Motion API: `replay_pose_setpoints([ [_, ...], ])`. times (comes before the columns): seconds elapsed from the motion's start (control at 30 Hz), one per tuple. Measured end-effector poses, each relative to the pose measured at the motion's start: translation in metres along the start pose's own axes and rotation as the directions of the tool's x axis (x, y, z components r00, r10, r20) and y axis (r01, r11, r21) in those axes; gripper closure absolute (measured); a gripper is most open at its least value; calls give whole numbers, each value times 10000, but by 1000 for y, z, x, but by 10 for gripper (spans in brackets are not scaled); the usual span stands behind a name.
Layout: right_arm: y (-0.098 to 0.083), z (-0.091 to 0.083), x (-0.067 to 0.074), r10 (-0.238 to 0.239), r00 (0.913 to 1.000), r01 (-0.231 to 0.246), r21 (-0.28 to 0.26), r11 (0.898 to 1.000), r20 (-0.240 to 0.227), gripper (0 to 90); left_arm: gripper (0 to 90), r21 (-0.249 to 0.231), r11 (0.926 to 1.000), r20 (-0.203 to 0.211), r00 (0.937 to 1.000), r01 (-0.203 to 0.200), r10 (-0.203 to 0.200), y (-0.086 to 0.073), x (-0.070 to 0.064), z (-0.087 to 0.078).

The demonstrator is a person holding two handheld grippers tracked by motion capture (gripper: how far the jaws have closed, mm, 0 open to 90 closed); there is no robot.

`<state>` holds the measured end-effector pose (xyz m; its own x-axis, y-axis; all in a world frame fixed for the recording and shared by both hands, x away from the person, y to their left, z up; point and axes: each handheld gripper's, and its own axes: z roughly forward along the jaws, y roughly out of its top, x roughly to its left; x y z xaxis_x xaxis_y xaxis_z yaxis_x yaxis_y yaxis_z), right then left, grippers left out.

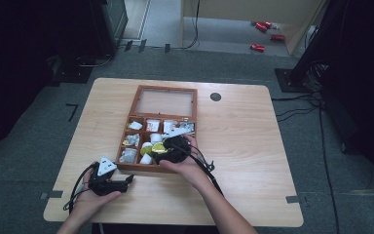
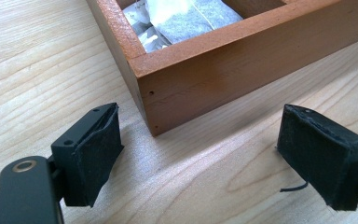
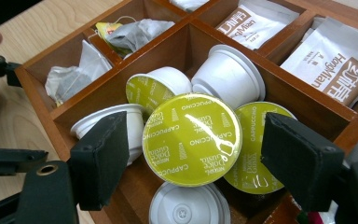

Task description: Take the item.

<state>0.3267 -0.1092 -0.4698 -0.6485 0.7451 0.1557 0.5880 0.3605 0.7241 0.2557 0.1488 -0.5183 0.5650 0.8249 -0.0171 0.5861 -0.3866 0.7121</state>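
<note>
A wooden compartment box (image 1: 132,168) with its glass lid (image 1: 166,101) tipped back stands mid-table. Its middle front compartment holds several coffee capsules. One capsule with a green Cappuccino lid (image 3: 191,140) lies on top of the pile, lid toward the camera. My right gripper (image 3: 195,122) hangs over it, open, a jaw on either side of the capsule with gaps showing on both sides. From above, the right gripper (image 1: 161,150) is over that compartment. My left gripper (image 1: 126,182) rests open on the table by the box's front left corner (image 2: 168,88), with nothing between its jaws (image 2: 209,158).
Tea bags (image 3: 135,32) fill the left compartments and brown-printed sachets (image 3: 326,70) the right ones. A small black disc (image 1: 215,96) lies on the table beside the lid. Bare tabletop (image 1: 253,146) spreads right of the box. Cables trail from both grippers.
</note>
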Motion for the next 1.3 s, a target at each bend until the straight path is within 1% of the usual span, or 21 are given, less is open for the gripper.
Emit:
replay_pose_setpoints([
  [0.13, 0, 2, 3, -202, 9996, 200, 91, 9998, 176, 238, 142, -1, 10000, -9, 10000, -2, 2, 0, 0, 0],
  [0.17, -1, 4, 4, -329, 9990, 323, 178, 9993, 308, 240, 141, 1, 10000, -7, 10000, -2, 2, 0, 0, 0],
  [0.37, -2, 7, 6, -507, 9973, 486, 420, 9979, 526, 249, 141, -1, 10000, -5, 10000, 0, 0, 0, 0, 0],
  [0.57, -2, 9, 9, -768, 9949, 728, 614, 9955, 657, 277, 143, -13, 10000, -24, 10000, 6, -6, 0, 0, 0],
  [0.73, -2, 10, 9, -796, 9942, 747, 684, 9949, 728, 294, 143, -10, 10000, -33, 10000, 0, 0, 0, -1, 0],
  [0.77, -2, 10, 10, -886, 9931, 831, 718, 9940, 773, 316, 143, -8, 10000, -35, 10000, -1, 1, 0, -1, 0],
  [0.9, -3, 10, 10, -963, 9926, 907, 745, 9931, 742, 381, 144, -12, 10000, -30, 10000, 4, -4, 0, 0, 0],
  [1.0, -3, 10, 11, -1013, 9921, 961, 718, 9928, 735, 384, 143, -11, 10000, -24, 10000, -2, 2, 0, 0, 0],
  [1.27, -2, 8, 10, -950, 9933, 918, 503, 9945, 665, 386, 143, -30, 10000, 37, 10000, 62, -62, 0, 0, 0],
  [1.3, -1, 6, 10, -885, 9938, 855, 462, 9953, 670, 386, 143, -33, 10000, 41, 10000, 69, -69, 0, 0, 0],
])
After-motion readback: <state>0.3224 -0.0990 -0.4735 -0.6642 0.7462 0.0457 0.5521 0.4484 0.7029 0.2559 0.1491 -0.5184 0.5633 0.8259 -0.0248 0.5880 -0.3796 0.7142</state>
